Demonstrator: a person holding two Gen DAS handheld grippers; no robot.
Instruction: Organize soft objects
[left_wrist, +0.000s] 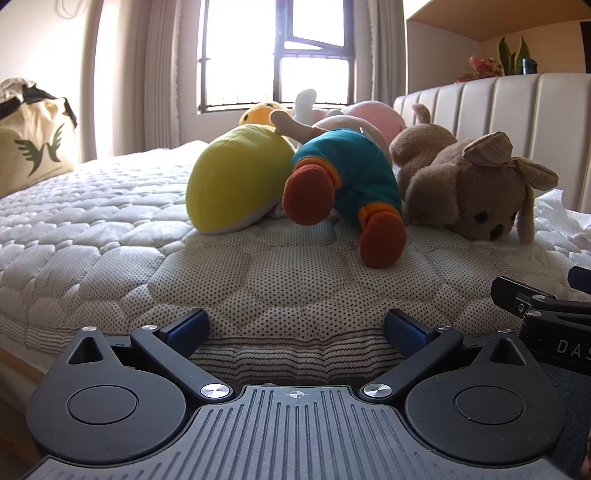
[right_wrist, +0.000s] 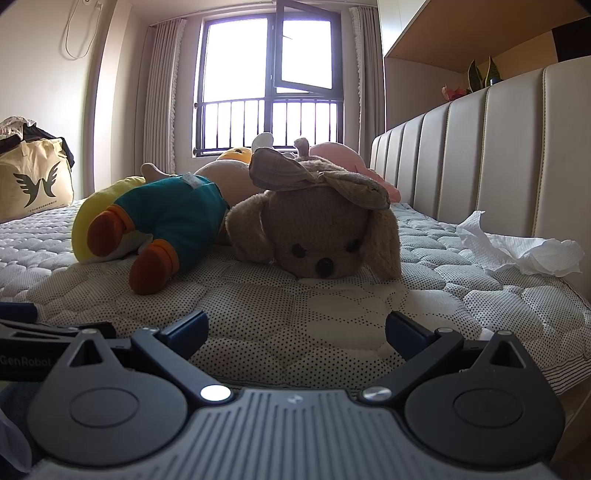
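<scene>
Plush toys sit heaped mid-mattress toward the padded headboard: a brown floppy-eared dog with a fabric bow (right_wrist: 317, 236) lies straight ahead of the right gripper (right_wrist: 295, 332), nearer than the left gripper (left_wrist: 295, 328), facing it. Both grippers hover spread and empty at the mattress's (left_wrist: 92, 221) near edge.

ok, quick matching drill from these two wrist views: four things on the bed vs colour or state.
Things:
1. plush dog
2. doll's trousers
3. tote bag
4. tissue

Descriptions:
A. teal with orange cuffs
B. crumpled, white
C. brown, bow on its head
D. cream, dark wing print

Pairs: 1-C, 2-A, 3-D, 4-B
</scene>
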